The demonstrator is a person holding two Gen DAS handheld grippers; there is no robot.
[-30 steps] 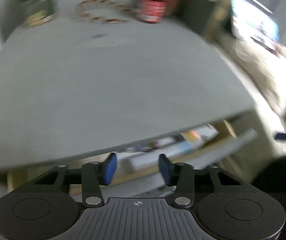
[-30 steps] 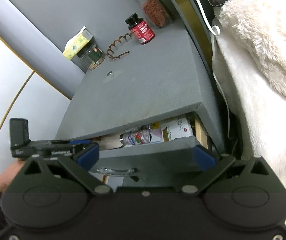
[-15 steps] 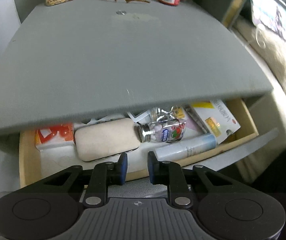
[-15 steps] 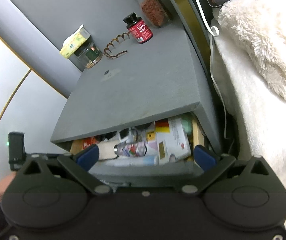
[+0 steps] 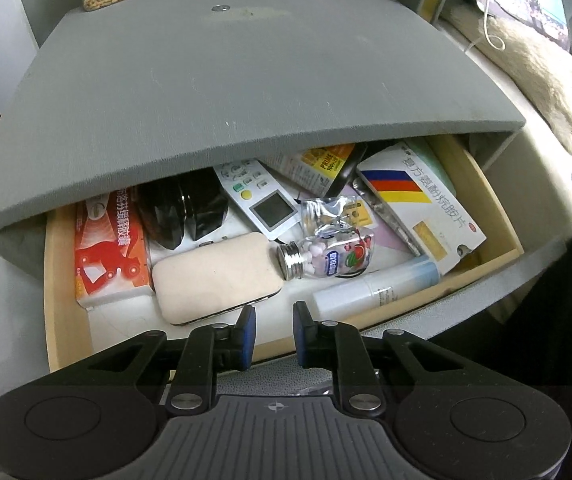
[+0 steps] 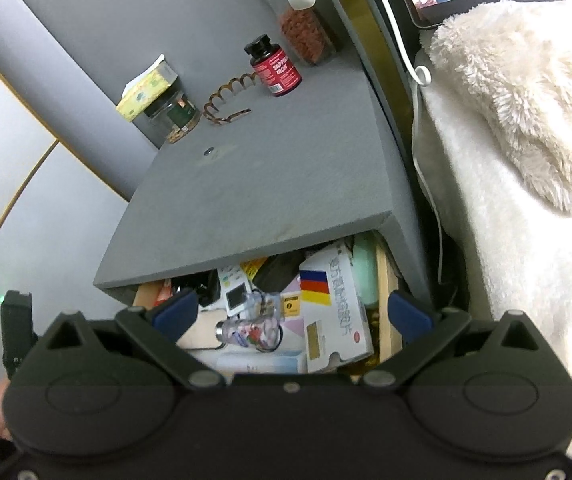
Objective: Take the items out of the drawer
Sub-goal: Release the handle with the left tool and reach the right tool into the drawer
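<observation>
We see the drawer [image 5: 482, 196] pulled open under the grey bench [image 5: 246, 92], whose front edge overhangs the items at 12 o'clock. Inside lie 1 tan case [image 5: 214, 276], 1 pill bottle [image 5: 326, 258], 1 remote [image 5: 260, 198], 2 medicine boxes and 1 white tube [image 5: 374, 286]. Our left tool [image 5: 273, 332] is clenched, empty, at the front rim; our right tool [image 6: 292, 312] is released.

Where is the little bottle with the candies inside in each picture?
Left wrist view: the candy bottle lies on its side mid-drawer, right of the beige case.
Right wrist view: the same bottle lies low in the middle, between the open jaws of the right gripper.
Shared landmark: the white box with red, yellow and blue stripes, just right of the bottle in both.
</observation>
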